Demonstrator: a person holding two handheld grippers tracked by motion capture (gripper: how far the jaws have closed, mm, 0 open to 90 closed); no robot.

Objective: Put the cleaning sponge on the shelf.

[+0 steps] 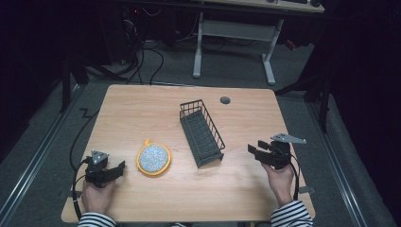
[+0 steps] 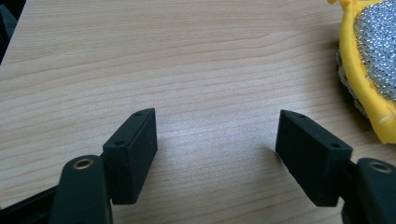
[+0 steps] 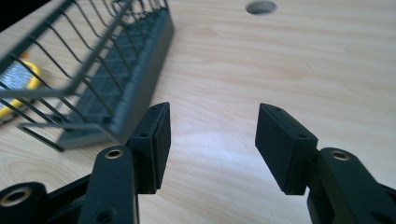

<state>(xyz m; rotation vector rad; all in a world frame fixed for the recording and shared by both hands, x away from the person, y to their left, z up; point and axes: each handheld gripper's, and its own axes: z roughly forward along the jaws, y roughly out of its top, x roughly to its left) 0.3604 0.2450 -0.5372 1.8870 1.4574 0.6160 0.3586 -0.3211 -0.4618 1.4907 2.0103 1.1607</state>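
A round scrubbing pad point(image 1: 153, 159) with a yellow rim and a glittery silver face lies on the wooden table point(image 1: 142, 109), left of a dark wire basket point(image 1: 201, 132) that stands empty near the middle. My left gripper point(image 1: 120, 169) rests near the front left, a short way left of the pad, jaws open over bare wood; the pad point(image 2: 369, 60) fills its view's right edge. My right gripper point(image 1: 252, 151) hovers at the front right, just right of the basket's near end point(image 3: 93, 79), open with nothing between its jaws.
A round cable hole point(image 1: 225, 100) sits in the tabletop behind the basket. Beyond the table stand a white desk frame point(image 1: 234, 33) and loose cables on grey floor. Black cables trail from both grippers off the front edge.
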